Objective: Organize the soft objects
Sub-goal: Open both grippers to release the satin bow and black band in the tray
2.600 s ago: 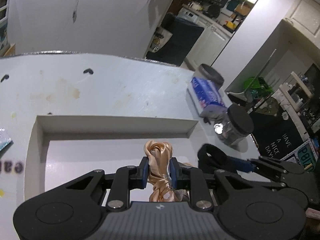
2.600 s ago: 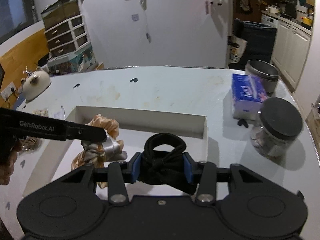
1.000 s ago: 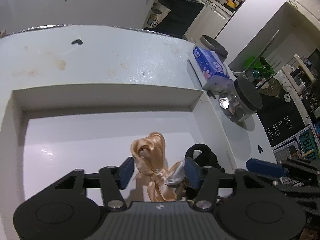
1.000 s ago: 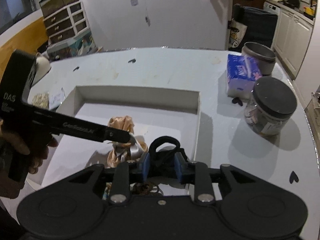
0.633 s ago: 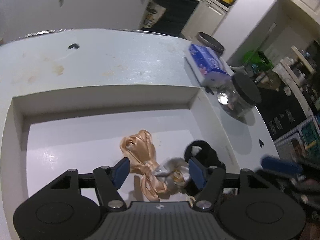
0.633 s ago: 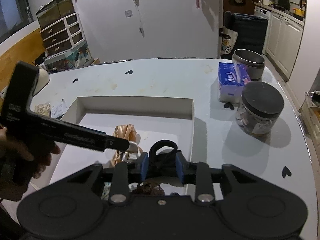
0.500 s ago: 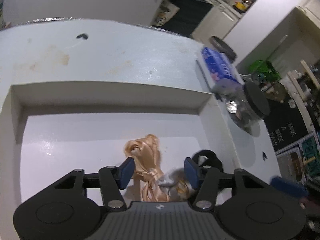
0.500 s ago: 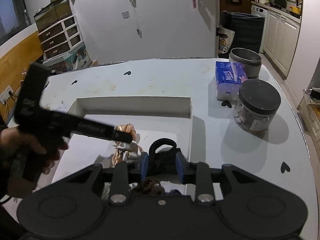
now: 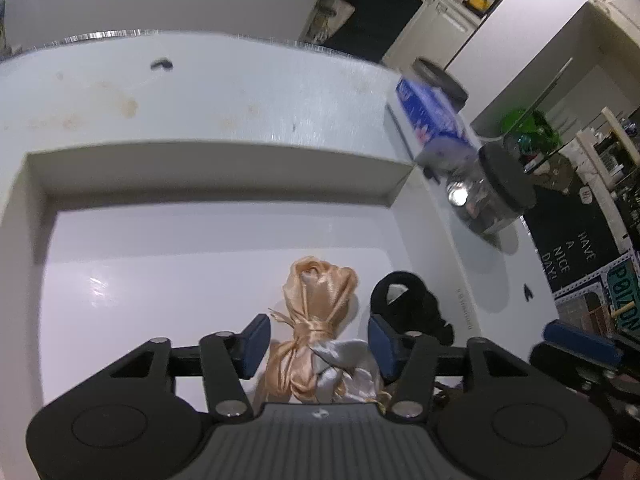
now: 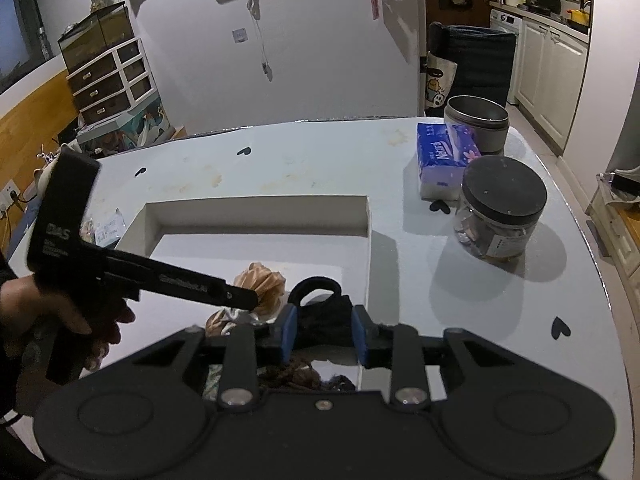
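Observation:
A peach and silver satin bow (image 9: 316, 300) lies on the floor of the white tray (image 9: 224, 168). My left gripper (image 9: 318, 344) straddles the bow, its jaws opening, and neither pad presses on it. Just right of the bow sits a black scrunchie (image 9: 404, 304). In the right wrist view my right gripper (image 10: 324, 332) is shut on that black scrunchie (image 10: 320, 316) at the tray's (image 10: 256, 212) near right corner. The left gripper's fingertip (image 10: 248, 300) rests by the bow (image 10: 260, 280). One blue pad (image 9: 576, 346) of the right gripper shows at the right edge.
A black-lidded jar (image 10: 500, 216), a blue tissue pack (image 10: 440, 160) and a metal tin (image 10: 476, 122) stand on the table right of the tray. Brown hair ties (image 10: 292, 376) lie under my right gripper. A hand (image 10: 80, 316) holds the left gripper's handle.
The left gripper has let go of the satin bow, which now lies in the tray. Its jaws narrowed a little and widened again. The right gripper keeps its grip on the black scrunchie.

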`<state>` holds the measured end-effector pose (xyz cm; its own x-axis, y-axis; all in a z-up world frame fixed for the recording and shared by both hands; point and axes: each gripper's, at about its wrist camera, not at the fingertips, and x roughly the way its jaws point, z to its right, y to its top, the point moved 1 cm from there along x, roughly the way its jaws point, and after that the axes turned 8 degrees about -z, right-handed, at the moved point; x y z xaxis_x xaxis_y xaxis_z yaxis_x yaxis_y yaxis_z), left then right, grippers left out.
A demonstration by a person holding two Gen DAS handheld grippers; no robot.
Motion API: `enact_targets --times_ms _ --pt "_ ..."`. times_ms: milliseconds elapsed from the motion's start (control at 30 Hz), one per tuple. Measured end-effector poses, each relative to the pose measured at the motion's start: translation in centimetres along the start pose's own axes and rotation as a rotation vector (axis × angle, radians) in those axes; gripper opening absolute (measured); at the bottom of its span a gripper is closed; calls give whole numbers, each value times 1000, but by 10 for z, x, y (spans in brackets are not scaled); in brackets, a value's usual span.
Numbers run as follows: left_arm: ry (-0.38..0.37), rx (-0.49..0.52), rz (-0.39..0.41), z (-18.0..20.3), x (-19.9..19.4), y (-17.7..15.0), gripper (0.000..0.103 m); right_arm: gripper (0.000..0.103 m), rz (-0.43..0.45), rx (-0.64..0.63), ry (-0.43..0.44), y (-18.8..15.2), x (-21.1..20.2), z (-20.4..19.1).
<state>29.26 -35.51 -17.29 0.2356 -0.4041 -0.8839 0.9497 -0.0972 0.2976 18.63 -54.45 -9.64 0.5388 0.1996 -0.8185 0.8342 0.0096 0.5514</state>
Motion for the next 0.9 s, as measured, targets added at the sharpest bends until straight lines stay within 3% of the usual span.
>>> enact_targets --times_ms 233,567,700,900 --pt "12 28 96 9 -41 -13 72 36 37 2 -18 -5 -7 -2" --pt "44 42 194 19 -90 -44 101 68 104 18 -47 -18 -29 -5" --pt "70 50 231 22 -104 -58 103 80 122 20 -63 -22 -37 -7" --pt "91 31 278 19 -121 -76 103 88 150 29 -86 -30 -49 -8"
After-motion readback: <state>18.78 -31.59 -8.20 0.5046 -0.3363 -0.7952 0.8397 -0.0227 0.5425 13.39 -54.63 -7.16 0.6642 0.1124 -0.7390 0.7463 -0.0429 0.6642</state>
